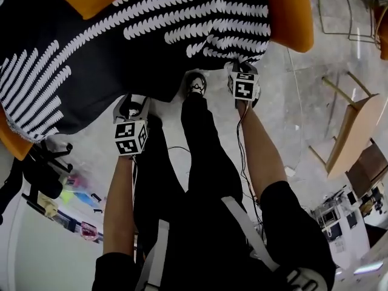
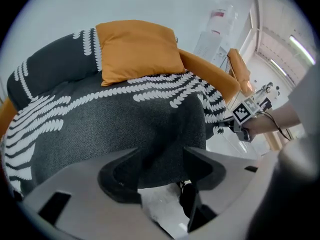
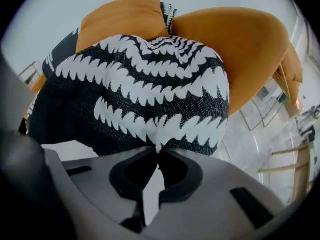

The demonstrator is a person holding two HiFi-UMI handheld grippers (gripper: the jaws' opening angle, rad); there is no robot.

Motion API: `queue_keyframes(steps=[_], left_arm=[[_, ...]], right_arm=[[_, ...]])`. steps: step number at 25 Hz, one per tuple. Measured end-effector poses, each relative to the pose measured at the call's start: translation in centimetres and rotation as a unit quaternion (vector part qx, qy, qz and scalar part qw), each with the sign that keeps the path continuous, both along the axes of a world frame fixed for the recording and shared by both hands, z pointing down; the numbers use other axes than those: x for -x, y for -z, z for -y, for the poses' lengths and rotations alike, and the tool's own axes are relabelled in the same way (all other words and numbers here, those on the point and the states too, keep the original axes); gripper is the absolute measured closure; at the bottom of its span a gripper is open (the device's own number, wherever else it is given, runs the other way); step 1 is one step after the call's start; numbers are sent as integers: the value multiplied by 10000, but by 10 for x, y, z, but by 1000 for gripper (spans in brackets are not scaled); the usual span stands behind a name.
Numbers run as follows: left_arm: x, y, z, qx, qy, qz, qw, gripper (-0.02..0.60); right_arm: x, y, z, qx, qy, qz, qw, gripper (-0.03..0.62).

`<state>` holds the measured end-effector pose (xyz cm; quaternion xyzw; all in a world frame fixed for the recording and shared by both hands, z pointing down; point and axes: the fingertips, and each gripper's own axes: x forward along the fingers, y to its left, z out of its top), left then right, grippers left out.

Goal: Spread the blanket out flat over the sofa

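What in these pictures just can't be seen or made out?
Seat of the sofa: every view, covered by the blanket.
Blanket's far end: head view, cut off by the picture's left edge.
Small coloured things at lower left: head view, too small to name.
Jaws of the right gripper: head view, behind its marker cube; its own view shows them shut on the blanket.

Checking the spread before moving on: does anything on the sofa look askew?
Yes. The black blanket with white scalloped stripes gathers into a pucker where the right gripper pinches its front edge, so it is not flat. An orange square cushion rests on its back part.
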<state>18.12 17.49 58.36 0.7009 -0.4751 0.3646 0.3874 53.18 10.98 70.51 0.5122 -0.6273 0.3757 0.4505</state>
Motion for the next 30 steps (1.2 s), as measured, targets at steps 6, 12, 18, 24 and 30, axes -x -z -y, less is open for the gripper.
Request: queue_keyframes(steps=[6,12,18,24,30], left_arm=[[3,-8,18,64,-146,150,9998,322],[1,-7,41,-103,-169,187,9996,322],[1,-7,27,-9,173,104,9998,322],[34,24,10,-134,722,-48,9973,322],[84,48,-23,-236,1361,-129,9903,322]], right_arm=[[-93,7,-20,-170,-385,-529,9977,577],[-107,-7,9,8,8,-536,9986,574],[-73,-1,-9,-7,-619,101,9980,272],[-16,39,-48,227,-575,333,9975,264],[107,79,-61,266,508,890,9944,264]])
